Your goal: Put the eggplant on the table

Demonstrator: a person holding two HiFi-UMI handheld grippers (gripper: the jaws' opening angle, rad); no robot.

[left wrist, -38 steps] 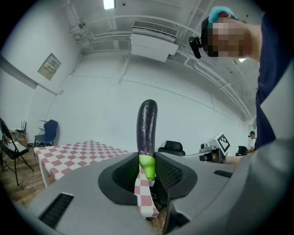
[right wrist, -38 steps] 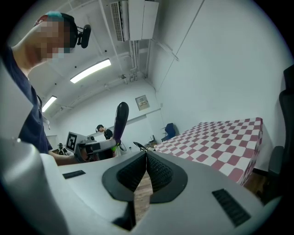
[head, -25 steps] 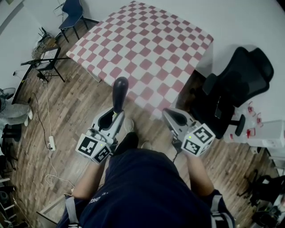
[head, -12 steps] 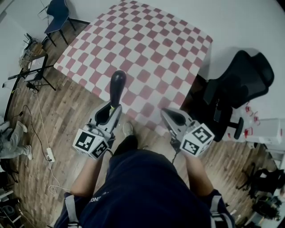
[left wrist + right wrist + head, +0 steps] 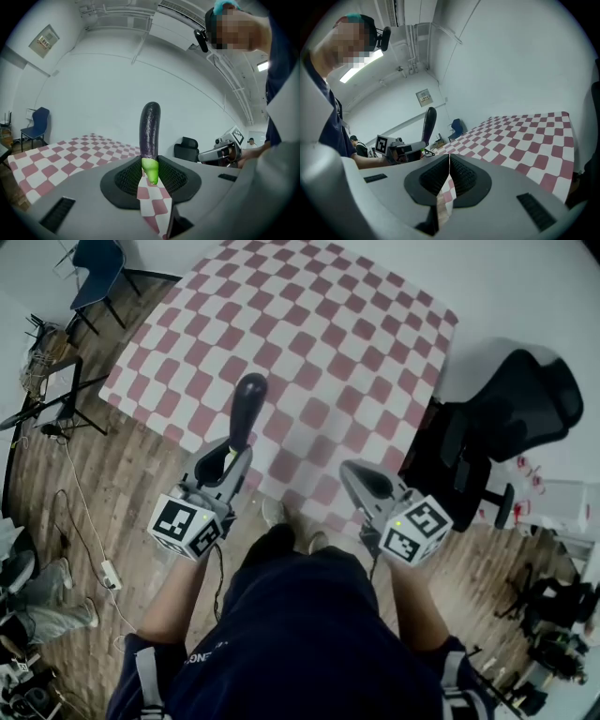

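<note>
Eggplant [image 5: 247, 407] is clamped in the left gripper [image 5: 236, 452] by its pale green stem end [image 5: 150, 169], and the long dark body stands nearly upright above the jaws. It is in the air and touches nothing else. In the head view it shows against the near part of the table [image 5: 323, 329], whose red-and-white checked cloth is otherwise bare. The right gripper [image 5: 352, 471] is beside it, near the table's front edge, with its jaws pressed together on nothing.

The grip looks like the weakest point. The pads hold only the narrow stem end, and nearly all the weight sits above them. Tipping the gripper to lay the eggplant down could let it pivot between the pads or slide out early.

Placement is the second risk. The eggplant is close to the near edge. Letting go here, or from too high, could send the rounded body rolling across the cloth and onto the wooden floor [image 5: 141, 474]. Carrying it further in over the table and lowering it until it lies along the cloth before the jaws part would likely avoid this.

The right gripper is near enough that a careless sideways swing could knock the upright eggplant. The office chair [image 5: 511, 413] stands well clear at the right.
</note>
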